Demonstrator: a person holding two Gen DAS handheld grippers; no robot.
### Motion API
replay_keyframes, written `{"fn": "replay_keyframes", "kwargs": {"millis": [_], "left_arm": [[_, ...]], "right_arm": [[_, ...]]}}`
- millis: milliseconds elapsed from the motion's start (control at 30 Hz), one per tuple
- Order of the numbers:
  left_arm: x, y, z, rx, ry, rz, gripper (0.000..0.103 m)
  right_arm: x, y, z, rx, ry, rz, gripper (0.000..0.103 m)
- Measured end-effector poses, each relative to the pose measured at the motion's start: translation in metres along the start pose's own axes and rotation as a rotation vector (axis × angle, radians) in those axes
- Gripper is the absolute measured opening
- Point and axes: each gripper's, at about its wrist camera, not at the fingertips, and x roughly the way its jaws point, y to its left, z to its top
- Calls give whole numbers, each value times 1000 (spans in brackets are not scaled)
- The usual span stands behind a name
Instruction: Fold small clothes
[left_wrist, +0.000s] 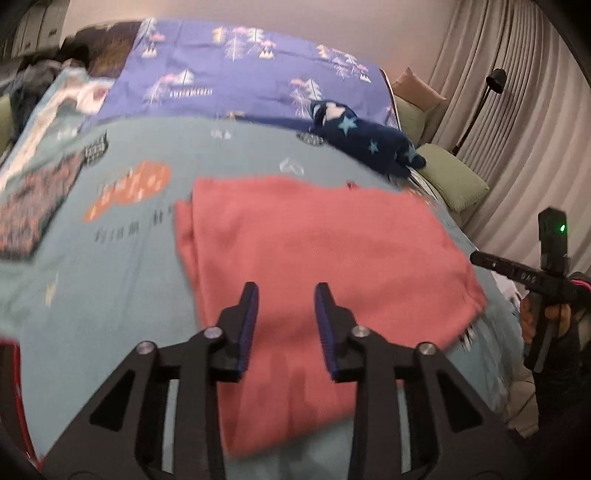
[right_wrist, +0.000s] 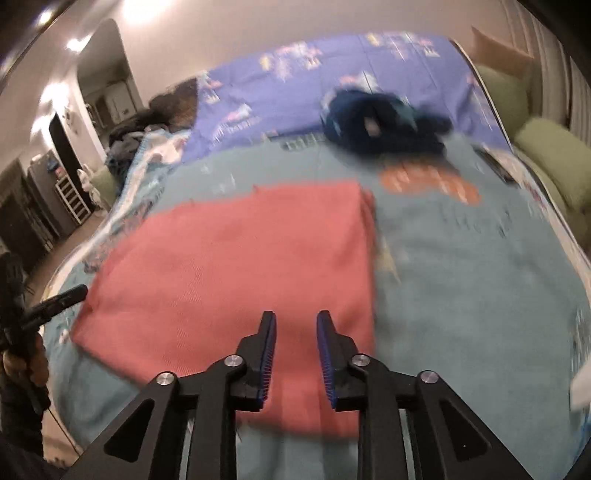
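Note:
A pink folded garment (left_wrist: 314, 240) (right_wrist: 240, 251) lies flat on the teal bed cover (left_wrist: 110, 277) (right_wrist: 480, 277). My left gripper (left_wrist: 286, 288) hovers over its near part, jaws open, with nothing between the blue pads. In the right wrist view my right gripper (right_wrist: 296, 315) hangs over the garment's near right part, also open and holding nothing. The other hand's tool shows at each view's edge: the right gripper (left_wrist: 532, 277) beside the garment's right corner, and the left gripper (right_wrist: 55, 299) by its left corner. A navy star-print garment (left_wrist: 369, 144) (right_wrist: 384, 122) lies crumpled farther back.
A purple patterned sheet (left_wrist: 240, 74) covers the far half of the bed. Green pillows (left_wrist: 458, 173) and a black floor lamp (left_wrist: 495, 81) stand by the curtain at right. A dark patterned cloth (left_wrist: 33, 210) and a pile of clothes (left_wrist: 37, 81) lie at left.

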Motion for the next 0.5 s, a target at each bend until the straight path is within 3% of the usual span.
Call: {"fn": "replay_keyframes", "kwargs": {"millis": [67,100,167,200,300,400,500], "left_arm": [[16,-1,10,-7,0,14,50],[30,5,11,-35,30,57,54],[54,16,6,-62,123,144,53],[58,20,-2,-51,106,136,53],[47,17,-7,-17,86,128,53],[30,21,-4,-48,81,106,53],[7,39,1,-124,17,89,55]], "right_arm": [[21,-1,16,34,-7,56,34],[31,-2,18,59,18,55,34],[64,-15,16,105,126,-9,32],[71,-18,13,109,142,-17,28],[65,-19,9,97,92,-25,26],[44,5,10,48,69,-120,29],[27,44,13,-88,12,-82,31]]}}
